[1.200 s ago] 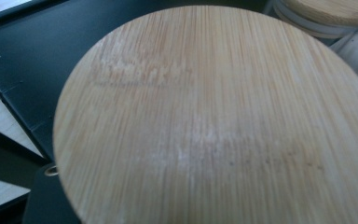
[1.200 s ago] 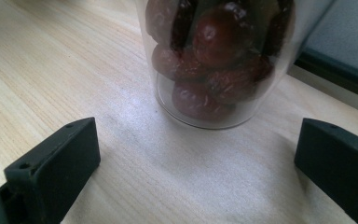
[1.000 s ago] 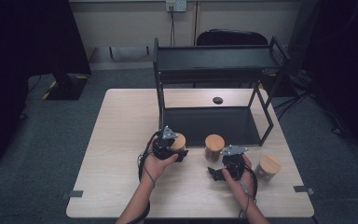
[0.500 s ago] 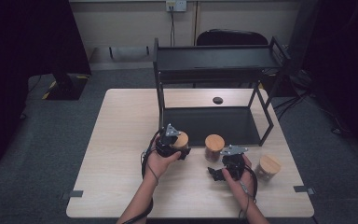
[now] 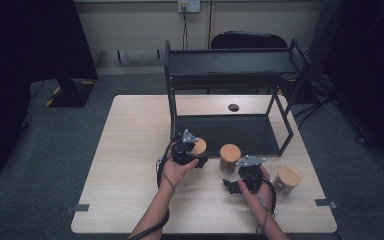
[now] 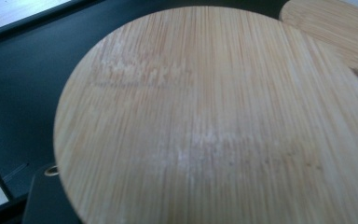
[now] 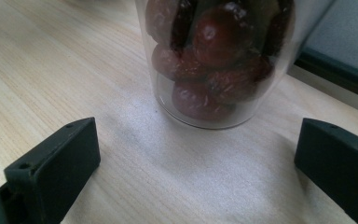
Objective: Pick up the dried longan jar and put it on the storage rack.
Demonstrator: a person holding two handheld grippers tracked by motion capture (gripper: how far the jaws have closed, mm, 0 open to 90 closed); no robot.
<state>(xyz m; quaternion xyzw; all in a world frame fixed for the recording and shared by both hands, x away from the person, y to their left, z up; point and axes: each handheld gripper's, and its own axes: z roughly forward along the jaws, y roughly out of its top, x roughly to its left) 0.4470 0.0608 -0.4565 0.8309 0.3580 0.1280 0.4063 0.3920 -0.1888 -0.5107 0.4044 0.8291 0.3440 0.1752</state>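
Jar w/ bamboo lid [image 5: 198, 147]: pinched upright in my left hand-held gripper [image 5: 189, 150], at shelf [image 5: 230, 131] front edge.
Date jar [image 7: 214, 60]: dead ahead of my right hand-held gripper [image 7: 196, 163], jaws spread wide, not touching.
Nearer: right.

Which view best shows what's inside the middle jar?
The right gripper view: the middle jar stands close ahead of the open jaws, its clear glass showing dark red fruit. The high view shows it small, mostly lid. The left gripper view catches just its lid's edge.
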